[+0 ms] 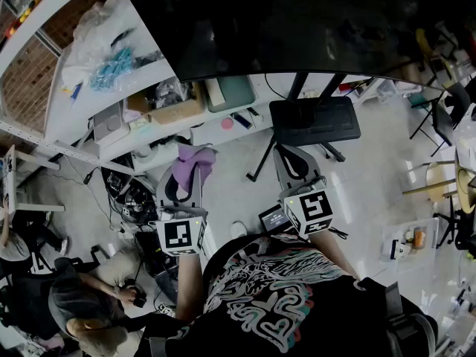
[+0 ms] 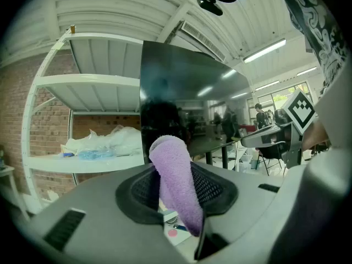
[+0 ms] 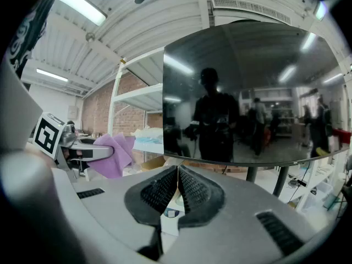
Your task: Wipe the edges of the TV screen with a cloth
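Left gripper point(image 1: 184, 178) clamped on the cloth point(image 2: 175, 176): lilac, fuzzy pile, folded into a thick roll standing up past the jaws. Cloth sits near the TV screen point(image 3: 250, 92), apart from its glossy dark face. Right gripper point(image 3: 177, 190) jaws together, nothing between them.

Bare floor point(image 1: 372, 184) is lying open to the right of the TV stand point(image 1: 314, 121). The stand's black tray and legs are blocking the way just ahead of the right gripper point(image 1: 296, 162). Cluttered white shelving point(image 1: 59, 95) is crowding the left edge of the TV screen point(image 1: 297, 21), ahead of the left gripper point(image 1: 182, 181).
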Available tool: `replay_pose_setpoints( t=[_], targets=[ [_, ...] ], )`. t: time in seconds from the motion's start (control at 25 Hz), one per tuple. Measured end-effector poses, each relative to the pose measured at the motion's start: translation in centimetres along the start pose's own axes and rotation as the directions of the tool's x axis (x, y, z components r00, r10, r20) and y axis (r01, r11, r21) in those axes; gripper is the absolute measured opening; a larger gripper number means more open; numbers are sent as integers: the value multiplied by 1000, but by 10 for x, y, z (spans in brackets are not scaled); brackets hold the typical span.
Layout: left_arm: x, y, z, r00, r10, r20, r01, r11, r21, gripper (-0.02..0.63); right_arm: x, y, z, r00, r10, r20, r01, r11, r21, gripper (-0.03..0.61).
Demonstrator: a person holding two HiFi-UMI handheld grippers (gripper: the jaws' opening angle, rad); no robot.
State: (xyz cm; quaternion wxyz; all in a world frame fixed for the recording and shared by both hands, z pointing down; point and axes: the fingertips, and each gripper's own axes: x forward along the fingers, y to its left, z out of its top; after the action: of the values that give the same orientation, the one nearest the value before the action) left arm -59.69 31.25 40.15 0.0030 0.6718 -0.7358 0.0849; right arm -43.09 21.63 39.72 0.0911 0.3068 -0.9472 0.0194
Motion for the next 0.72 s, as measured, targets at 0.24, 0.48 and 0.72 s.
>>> replay_pose_setpoints(
  t=[0.24,0.48,0.72],
  targets=[
    [5,-6,-2,1000,-1,-4,1,1000,-2,139,-2,-6,-4,1000,-4,2,4,1000,-5,32],
    [19,-8,-2,1000,-7,0,7,1000,-8,140,8,-19,4,1000,-3,26,4,999,-52,32],
    [23,-17,4,1000,6,15,-5,1000,-21,140,9,-27,10,999,4,46,0,997,-79,32]
  ],
)
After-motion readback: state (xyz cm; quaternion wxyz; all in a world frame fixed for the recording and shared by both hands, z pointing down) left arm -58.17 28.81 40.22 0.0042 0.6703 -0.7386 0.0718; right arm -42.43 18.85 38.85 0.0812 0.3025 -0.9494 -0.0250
